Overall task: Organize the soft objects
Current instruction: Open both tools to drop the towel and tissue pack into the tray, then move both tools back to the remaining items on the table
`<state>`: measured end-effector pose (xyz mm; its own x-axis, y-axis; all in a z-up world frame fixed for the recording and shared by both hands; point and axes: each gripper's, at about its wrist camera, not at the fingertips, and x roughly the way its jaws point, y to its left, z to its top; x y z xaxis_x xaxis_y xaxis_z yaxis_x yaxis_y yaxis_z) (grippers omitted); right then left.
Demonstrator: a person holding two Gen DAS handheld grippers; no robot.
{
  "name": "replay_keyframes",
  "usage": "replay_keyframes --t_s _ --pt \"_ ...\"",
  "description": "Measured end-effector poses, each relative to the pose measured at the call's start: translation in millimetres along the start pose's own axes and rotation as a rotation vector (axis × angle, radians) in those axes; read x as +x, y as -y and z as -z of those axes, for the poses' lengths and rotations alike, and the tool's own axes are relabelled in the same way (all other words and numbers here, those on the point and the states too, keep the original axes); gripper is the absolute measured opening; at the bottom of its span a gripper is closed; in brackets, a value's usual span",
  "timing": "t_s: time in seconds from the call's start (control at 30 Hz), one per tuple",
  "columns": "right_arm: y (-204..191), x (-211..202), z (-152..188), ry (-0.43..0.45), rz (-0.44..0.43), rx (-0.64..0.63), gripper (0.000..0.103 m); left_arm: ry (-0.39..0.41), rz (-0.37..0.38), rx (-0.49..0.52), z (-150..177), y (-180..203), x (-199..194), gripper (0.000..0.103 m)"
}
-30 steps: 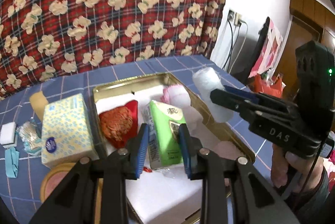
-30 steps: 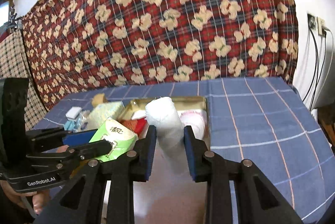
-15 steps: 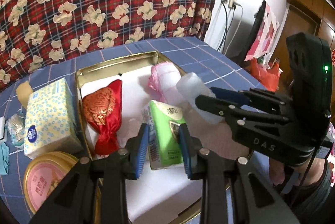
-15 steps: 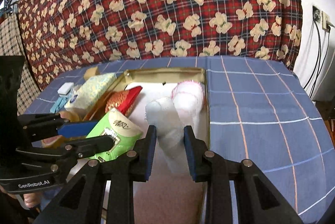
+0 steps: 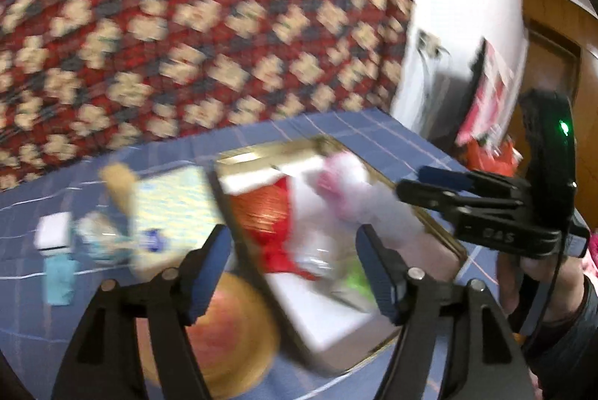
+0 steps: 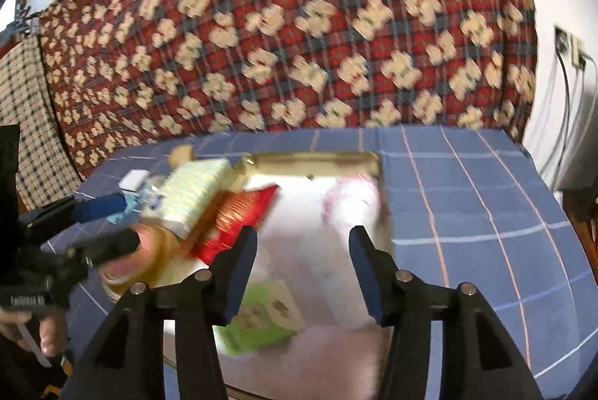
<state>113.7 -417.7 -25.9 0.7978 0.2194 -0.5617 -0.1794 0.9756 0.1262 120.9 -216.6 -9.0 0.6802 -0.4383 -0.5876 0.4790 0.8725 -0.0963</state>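
Soft objects lie together in the gold-rimmed tray (image 6: 310, 159) on the blue checked cloth (image 6: 467, 198). The green tissue pack (image 6: 261, 317) rests flat on the white lining at the near end of the tray, and no pad touches it. The white roll (image 6: 329, 273) lies beside it, toward the right side of the tray, with the pink-and-white bundle (image 6: 351, 198) just behind it. The red pouch (image 6: 239, 213) lies on the left side of the tray, near the rim.

The left gripper (image 5: 293, 273) has just been opening: its jaws stand wide apart and the green pack (image 5: 355, 282) is below them, free, partly hidden behind the right finger. The right gripper (image 6: 302, 273) has also just been opening; its jaws are apart, with the white roll seen between them but not pressed by the pads. In the left wrist view the right gripper (image 5: 429, 181) reaches in from the right edge, held by a hand (image 5: 538, 269).

Outside the tray, to its left, stand the yellow tissue box (image 6: 190, 190) and the round tin lid (image 5: 224, 336). Further left are small things, a white block (image 5: 52, 233) and a teal piece (image 5: 58, 280). Both views are blurred. Behind the table hangs a red plaid curtain (image 6: 299, 26) with pale bears.
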Motion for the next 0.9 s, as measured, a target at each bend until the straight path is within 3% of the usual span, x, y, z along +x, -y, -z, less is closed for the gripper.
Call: replay_keyframes --t_s 0.13,0.27,0.5,0.67,0.9 --pt "-42.0 10.3 -12.9 -0.002 -0.072 -0.075 0.054 0.085 -0.105 -0.055 2.9 -48.1 -30.2 0.082" --pt "-86.2 29.7 -26.2 -0.02 -0.143 -0.141 0.054 0.109 -0.268 -0.103 10.2 -105.8 -43.2 0.083" --pt "-166.1 89.9 -61.1 -0.111 -0.228 -0.228 0.054 -0.036 -0.428 -0.225 33.2 -202.1 -13.7 0.082" --pt "-206.0 143.2 -73.0 -0.225 -0.223 -0.287 0.054 -0.13 -0.397 -0.263 48.5 -231.8 13.1 0.082" --pt "-243.6 206.0 -69.4 -0.371 -0.213 -0.36 0.054 -0.172 -0.363 -0.274 51.4 -246.1 26.8 0.082"
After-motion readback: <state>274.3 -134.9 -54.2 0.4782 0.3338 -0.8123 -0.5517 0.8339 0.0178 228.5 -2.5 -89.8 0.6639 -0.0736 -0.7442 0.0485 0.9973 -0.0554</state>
